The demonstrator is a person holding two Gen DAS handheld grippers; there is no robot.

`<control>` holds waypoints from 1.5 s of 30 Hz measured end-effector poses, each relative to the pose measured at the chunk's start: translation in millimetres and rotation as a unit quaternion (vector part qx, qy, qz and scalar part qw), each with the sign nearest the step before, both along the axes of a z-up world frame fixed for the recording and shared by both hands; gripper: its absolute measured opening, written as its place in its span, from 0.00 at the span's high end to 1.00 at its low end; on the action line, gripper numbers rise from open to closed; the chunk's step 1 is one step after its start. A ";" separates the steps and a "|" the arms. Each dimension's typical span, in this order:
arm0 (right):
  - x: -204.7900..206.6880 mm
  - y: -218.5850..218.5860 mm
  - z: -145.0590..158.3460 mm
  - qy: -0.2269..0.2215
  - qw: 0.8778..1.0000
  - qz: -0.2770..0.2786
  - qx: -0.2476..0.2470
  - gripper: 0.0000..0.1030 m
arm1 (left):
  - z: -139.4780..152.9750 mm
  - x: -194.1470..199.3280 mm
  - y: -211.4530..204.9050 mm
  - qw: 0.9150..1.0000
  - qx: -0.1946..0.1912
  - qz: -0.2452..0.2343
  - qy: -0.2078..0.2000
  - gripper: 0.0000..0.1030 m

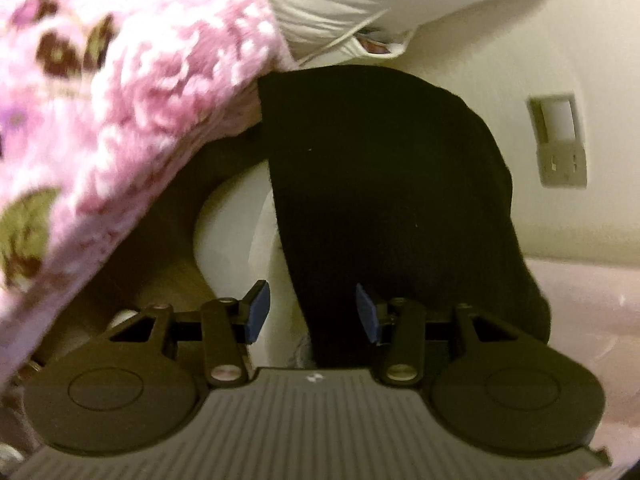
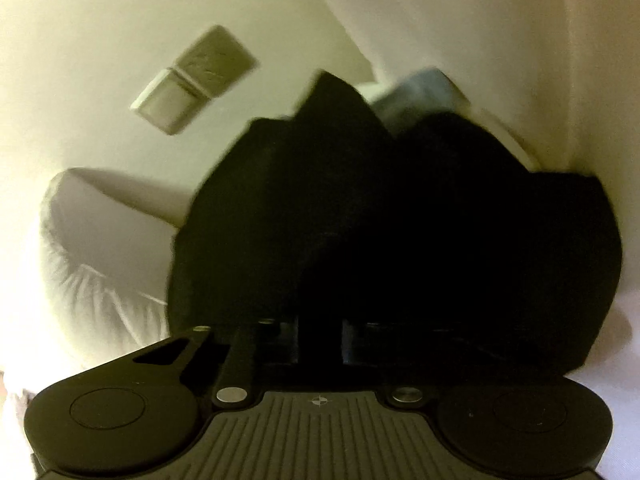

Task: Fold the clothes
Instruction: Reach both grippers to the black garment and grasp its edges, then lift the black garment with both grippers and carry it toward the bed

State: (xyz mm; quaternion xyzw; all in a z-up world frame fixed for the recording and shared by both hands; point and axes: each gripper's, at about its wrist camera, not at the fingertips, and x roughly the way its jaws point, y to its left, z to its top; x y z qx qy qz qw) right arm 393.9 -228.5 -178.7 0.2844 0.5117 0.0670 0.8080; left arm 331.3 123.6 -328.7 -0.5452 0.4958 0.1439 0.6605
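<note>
Cream wall [image 1: 500,60] with a switch plate [image 1: 558,146] forms the backdrop; the black garment [image 1: 380,184] hangs below that plate, beside a pink floral blanket [image 1: 120,100]. Left gripper [image 1: 312,312] stands open, nothing pinched, cloth just behind its pads. Right gripper [image 2: 320,344] is nearly closed on a fold of the garment [image 2: 400,240]: soft, light, limp, so best taken at an edge or corner.

Cream wall [image 1: 500,60] with a switch plate [image 1: 558,144], white pillow [image 1: 360,0], pink floral blanket [image 1: 120,100], warm dim light
</note>
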 end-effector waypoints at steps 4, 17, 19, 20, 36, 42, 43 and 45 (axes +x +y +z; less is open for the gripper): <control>5.0 -2.2 -3.3 0.007 0.999 0.000 0.033 0.79 | -15.9 -4.0 -0.4 0.998 -0.032 0.046 0.002 0.57; 7.4 23.8 20.2 -0.036 0.998 0.042 0.002 0.90 | 1.0 12.1 -0.6 0.998 -0.020 0.020 -0.056 0.95; 6.9 27.2 39.9 -0.069 0.996 0.047 0.019 0.90 | 14.7 11.7 0.8 0.997 -0.003 0.017 -0.077 0.95; 7.4 30.1 52.2 -0.090 0.994 0.051 0.024 0.91 | 25.1 11.4 1.9 0.995 0.005 0.016 -0.097 0.96; -16.8 122.9 236.4 -0.349 0.905 0.179 0.164 0.91 | 236.7 -51.8 43.2 0.922 0.139 -0.012 -0.360 0.96; -60.3 178.2 300.5 -0.412 0.841 0.252 0.242 0.91 | 303.3 -157.1 75.5 0.884 0.201 0.063 -0.417 0.96; -69.8 189.2 308.5 -0.416 0.831 0.266 0.257 0.91 | 313.2 -178.1 80.1 0.877 0.212 0.077 -0.424 0.96; -90.4 212.3 322.8 -0.418 0.808 0.295 0.293 0.91 | 334.0 -226.9 85.2 0.860 0.241 0.110 -0.437 0.96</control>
